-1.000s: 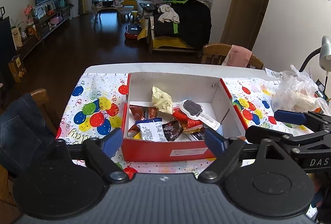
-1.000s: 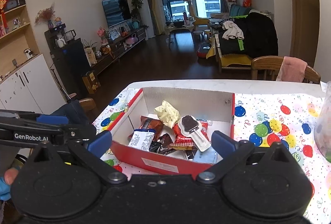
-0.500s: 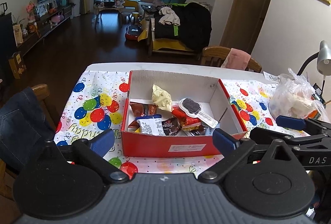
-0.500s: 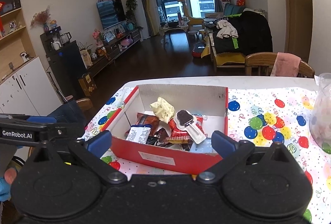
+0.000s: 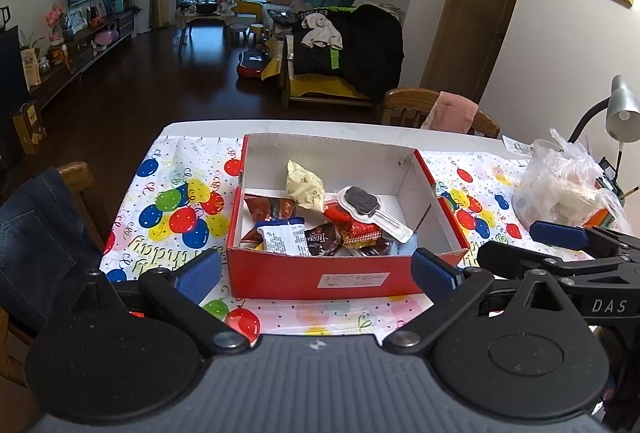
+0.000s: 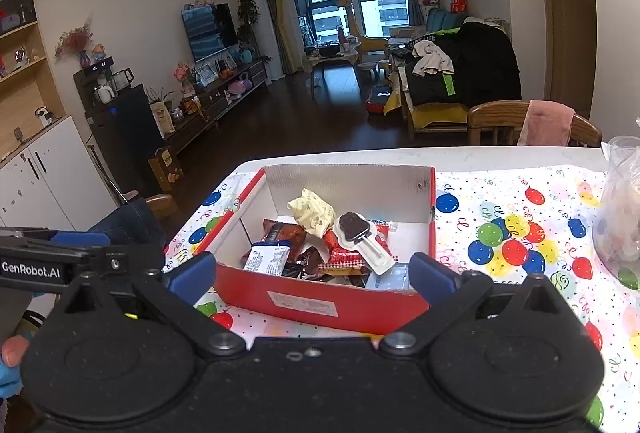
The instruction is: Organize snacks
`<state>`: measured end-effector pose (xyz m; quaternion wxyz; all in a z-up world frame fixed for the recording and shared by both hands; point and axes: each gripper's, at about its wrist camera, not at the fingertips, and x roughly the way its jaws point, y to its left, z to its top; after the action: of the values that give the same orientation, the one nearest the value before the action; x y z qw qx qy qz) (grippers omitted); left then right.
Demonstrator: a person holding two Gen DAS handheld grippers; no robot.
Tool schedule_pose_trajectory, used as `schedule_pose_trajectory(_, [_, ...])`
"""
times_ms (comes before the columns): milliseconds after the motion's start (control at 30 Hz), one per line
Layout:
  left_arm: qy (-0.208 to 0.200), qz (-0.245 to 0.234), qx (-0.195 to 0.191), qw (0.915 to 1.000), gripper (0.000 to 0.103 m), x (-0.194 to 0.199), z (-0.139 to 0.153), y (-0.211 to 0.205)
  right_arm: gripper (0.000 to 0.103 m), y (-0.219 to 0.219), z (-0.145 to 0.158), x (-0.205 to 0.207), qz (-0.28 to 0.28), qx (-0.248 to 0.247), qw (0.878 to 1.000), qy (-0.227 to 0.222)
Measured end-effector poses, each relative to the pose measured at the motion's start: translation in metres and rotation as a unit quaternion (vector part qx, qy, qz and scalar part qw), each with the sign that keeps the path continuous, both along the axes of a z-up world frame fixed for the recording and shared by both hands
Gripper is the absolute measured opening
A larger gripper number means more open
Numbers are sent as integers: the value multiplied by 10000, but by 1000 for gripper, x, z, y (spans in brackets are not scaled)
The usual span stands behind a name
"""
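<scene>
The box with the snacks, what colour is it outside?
The box is red outside, seen best in the left wrist view.

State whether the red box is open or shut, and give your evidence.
Open: the red box has no lid on it, and the snacks inside show from above.

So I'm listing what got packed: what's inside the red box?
Inside the red box: a yellow wrapped snack, a chocolate ice-cream-shaped treat lying on a red packet, a white-and-blue packet and brown wrappers. Anything beneath that pile is covered.

Balloon tablecloth (image 5: 176,201) covers the table; crinkly plastic bag (image 5: 560,185) at its right edge, wooden chair (image 6: 496,121) with pink towel (image 6: 546,123) behind the far edge.
</scene>
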<state>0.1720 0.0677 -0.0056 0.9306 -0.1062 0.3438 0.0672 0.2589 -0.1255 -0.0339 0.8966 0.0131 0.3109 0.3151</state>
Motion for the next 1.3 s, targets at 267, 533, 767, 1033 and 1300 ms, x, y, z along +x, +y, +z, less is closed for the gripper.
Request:
schedule_pose_trajectory(267, [14, -5, -28, 10000, 102, -1, 0, 0, 103, 1, -1, -4, 7, 8, 10000, 14])
schedule_pose_trajectory(533, [32, -52, -37, 10000, 102, -4, -2, 0, 103, 1, -1, -8, -38, 41, 10000, 6])
schedule_pose_trajectory(767, [39, -76, -28, 10000, 102, -5, -3, -1, 103, 0, 0, -8, -43, 49, 10000, 12])
schedule_pose_trajectory(1033, [26, -102, -34, 9999, 102, -6, -3, -1, 103, 0, 0, -8, -73, 68, 9999, 33])
schedule_pose_trajectory(1300, [28, -111, -34, 9999, 102, -6, -3, 0, 103, 1, 1, -12, -149, 93, 9998, 78])
